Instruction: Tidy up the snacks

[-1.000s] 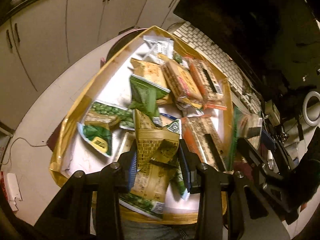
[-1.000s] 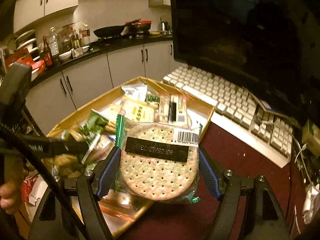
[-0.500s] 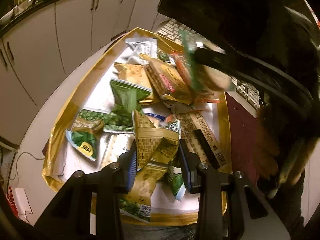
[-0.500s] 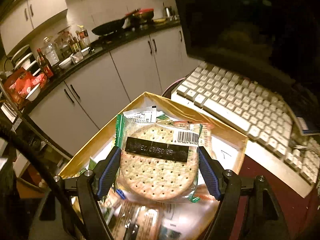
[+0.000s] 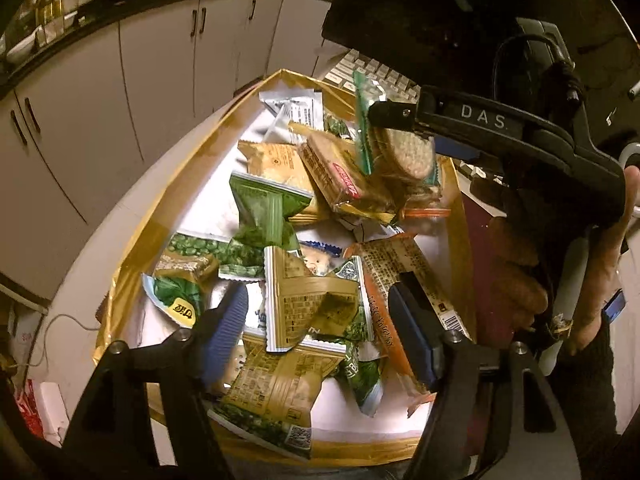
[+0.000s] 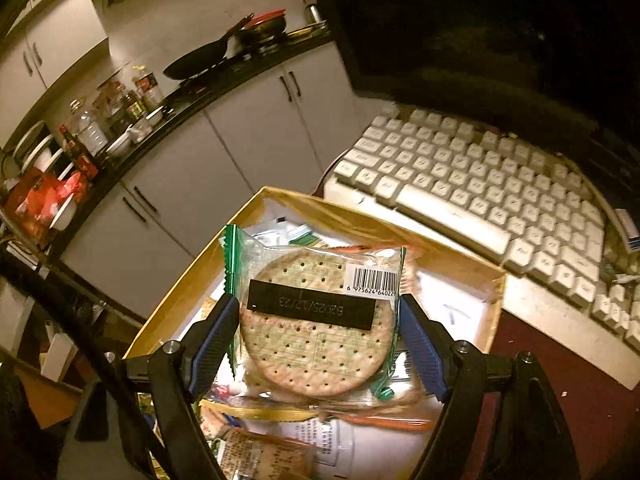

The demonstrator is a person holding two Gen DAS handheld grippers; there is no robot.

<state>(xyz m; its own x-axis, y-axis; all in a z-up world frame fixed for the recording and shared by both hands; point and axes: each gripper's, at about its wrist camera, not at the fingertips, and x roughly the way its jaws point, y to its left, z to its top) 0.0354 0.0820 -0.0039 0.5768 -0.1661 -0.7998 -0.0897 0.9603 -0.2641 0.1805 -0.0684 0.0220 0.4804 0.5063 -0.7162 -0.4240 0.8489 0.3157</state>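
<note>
A gold-walled tray (image 5: 132,256) holds several snack packets. My left gripper (image 5: 320,320) is open just above a gold and green packet (image 5: 308,304) near the tray's front. My right gripper (image 6: 318,340) is shut on a clear packet of round crackers (image 6: 316,328) with a barcode and a black label, held over the tray's far right part (image 6: 460,264). In the left wrist view the cracker packet (image 5: 404,152) hangs above orange wafer packets (image 5: 340,176) at the far end.
A white keyboard (image 6: 480,184) lies right of the tray, below a dark monitor (image 5: 420,12). White cabinets (image 6: 248,136) and a worktop with a pan and bottles are behind. A dark red mat (image 6: 560,380) lies at the tray's right.
My left gripper has opened and let go of the gold and green packet. My right gripper has carried the cracker packet from the tray's near right side to over its far right part.
</note>
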